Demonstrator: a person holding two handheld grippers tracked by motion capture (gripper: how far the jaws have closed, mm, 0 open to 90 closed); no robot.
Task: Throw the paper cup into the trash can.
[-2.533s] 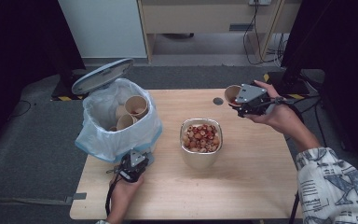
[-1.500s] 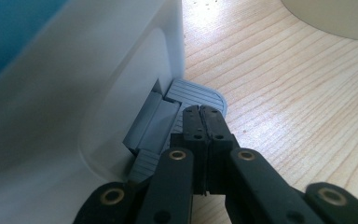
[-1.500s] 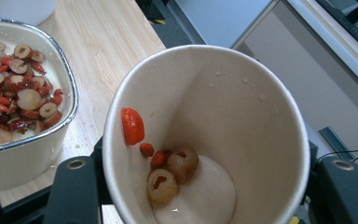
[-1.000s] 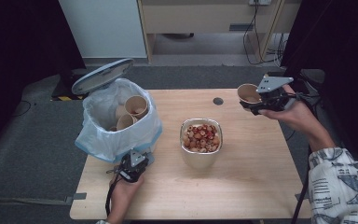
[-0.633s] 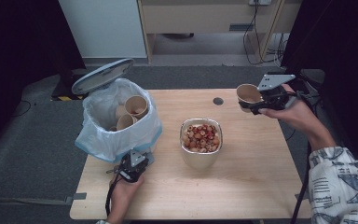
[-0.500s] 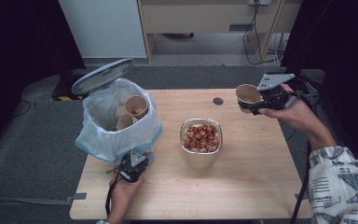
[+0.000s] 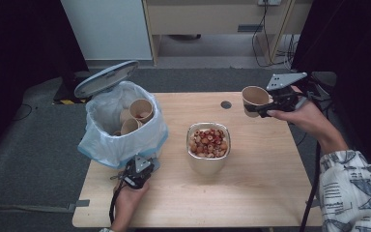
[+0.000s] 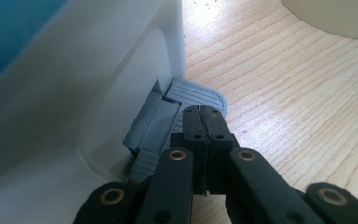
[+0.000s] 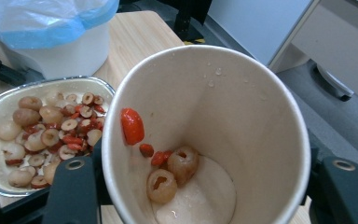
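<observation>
A wooden surface [image 7: 270, 193] carries a small dark disc [image 7: 226, 104] near its far edge; grey carpet [image 7: 29, 159] lies around; cables [image 7: 265, 34] hang beyond, before a pale cabinet [image 7: 212, 17].

Table [image 7: 270, 193]: pale wood, visible grain, matt.
Paper cup [image 9: 242, 107]: tan paper, smooth inside, wet droplets near the rim.
Foil tray [image 7: 207, 162]: thin crinkled metal, dull shine.
Bin liner [image 7: 106, 140]: thin translucent plastic, blue-tinged, wrinkled.
Bin body [image 8: 51, 102]: white plastic, smooth, satin.
Pedal [image 8: 196, 95]: grey ribbed plastic.
Bin lid [image 7: 106, 78]: grey, smooth.
Floor [image 7: 24, 159]: grey carpet, rough.
</observation>
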